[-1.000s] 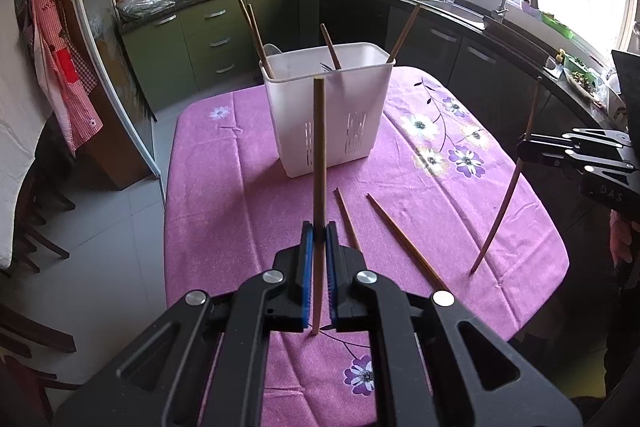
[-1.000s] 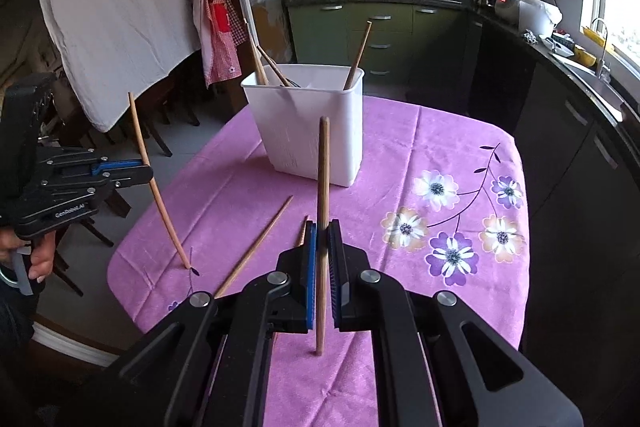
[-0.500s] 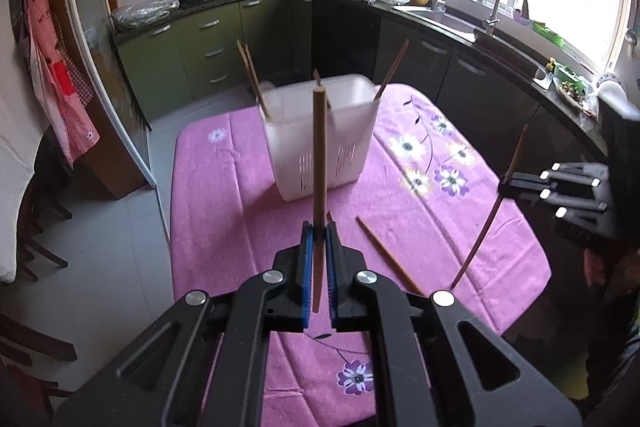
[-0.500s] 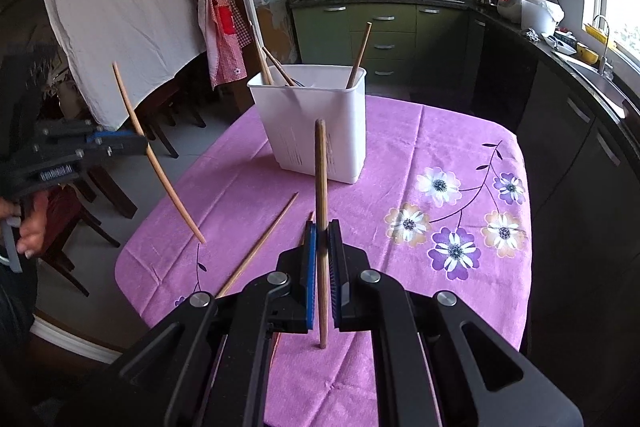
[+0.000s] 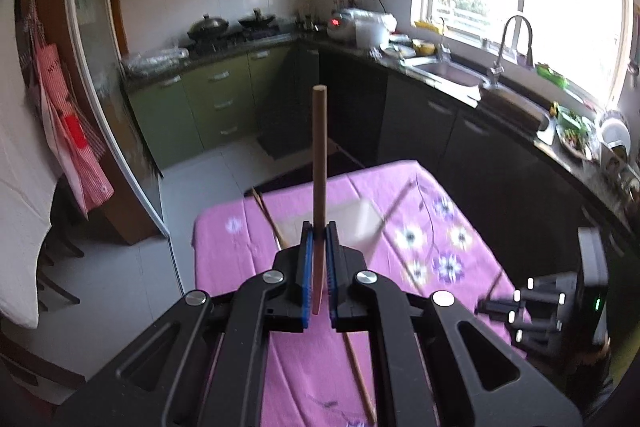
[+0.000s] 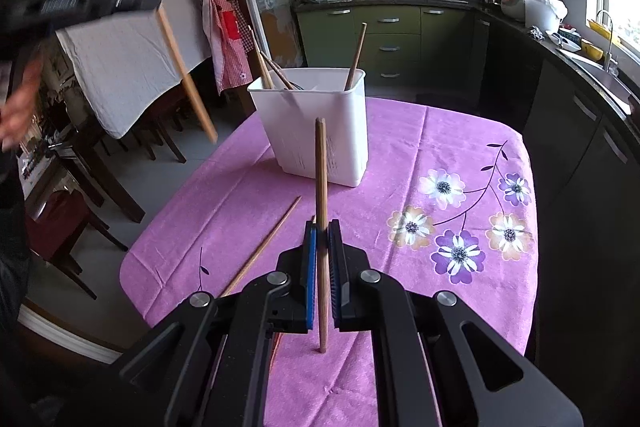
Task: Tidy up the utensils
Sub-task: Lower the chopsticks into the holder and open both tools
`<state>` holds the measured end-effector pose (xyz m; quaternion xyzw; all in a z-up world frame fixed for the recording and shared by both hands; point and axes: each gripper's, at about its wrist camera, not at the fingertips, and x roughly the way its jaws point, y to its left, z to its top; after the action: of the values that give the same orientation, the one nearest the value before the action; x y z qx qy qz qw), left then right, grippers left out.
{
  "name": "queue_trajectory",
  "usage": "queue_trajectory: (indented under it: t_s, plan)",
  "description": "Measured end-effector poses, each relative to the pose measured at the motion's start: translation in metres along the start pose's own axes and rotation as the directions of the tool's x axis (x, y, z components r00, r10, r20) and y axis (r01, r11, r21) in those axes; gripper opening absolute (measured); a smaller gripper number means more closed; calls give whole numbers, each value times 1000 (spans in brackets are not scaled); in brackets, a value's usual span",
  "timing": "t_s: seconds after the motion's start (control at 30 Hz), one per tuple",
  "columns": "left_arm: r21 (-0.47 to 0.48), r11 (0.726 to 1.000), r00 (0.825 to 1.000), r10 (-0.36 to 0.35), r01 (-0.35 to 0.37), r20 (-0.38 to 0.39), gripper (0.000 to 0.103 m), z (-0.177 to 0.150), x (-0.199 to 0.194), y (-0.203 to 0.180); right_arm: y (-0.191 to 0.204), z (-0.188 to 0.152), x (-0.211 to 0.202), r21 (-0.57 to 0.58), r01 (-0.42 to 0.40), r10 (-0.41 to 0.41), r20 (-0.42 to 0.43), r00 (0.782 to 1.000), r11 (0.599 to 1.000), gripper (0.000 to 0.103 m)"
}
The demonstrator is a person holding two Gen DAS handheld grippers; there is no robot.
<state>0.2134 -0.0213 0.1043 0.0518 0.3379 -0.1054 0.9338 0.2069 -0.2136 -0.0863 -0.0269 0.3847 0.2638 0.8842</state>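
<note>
Left gripper (image 5: 317, 239): clenched on a wooden chopstick (image 5: 320, 163), which is pinched low on its shaft and stands nearly upright between the blue pads; in the right wrist view the same chopstick (image 6: 176, 39) is seen slanting, carried high above the table's left edge.
Right gripper (image 6: 322, 239): clenched on a second chopstick (image 6: 321, 211), held upright with its lower end hanging clear of the cloth.
Reason for the hold: a low pinch is judged to keep each stick vertical, so that it can be lowered end-first into the holder.
White utensil holder (image 6: 316, 131): set near the far end of the pink floral tablecloth (image 6: 440, 131); several chopsticks already lean against its rim.
Loose chopstick (image 6: 264, 247): left flat on the cloth just ahead of the right gripper; at least one more is partly hidden by the fingers.
Change, left side: the left gripper has been raised markedly; its view, formerly level with the holder, is now looking down on a blurred holder (image 5: 332, 223) from above.
Change, right side: hardly any; grip and pose are kept.
Stage (judged): left stick about to be dropped in, right stick waiting.
</note>
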Motion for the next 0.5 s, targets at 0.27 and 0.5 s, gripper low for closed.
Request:
queue_trajectory:
  t_s: [0.27, 0.5]
  plan:
    - [-45, 998, 998, 35, -33, 46, 6, 39, 31, 9, -4, -1, -1, 6, -12, 12, 6, 1000, 1000, 7]
    - [-66, 997, 999, 30, -32, -43, 6, 28, 87, 14, -1, -2, -3, 1, -16, 16, 8, 1000, 1000, 7]
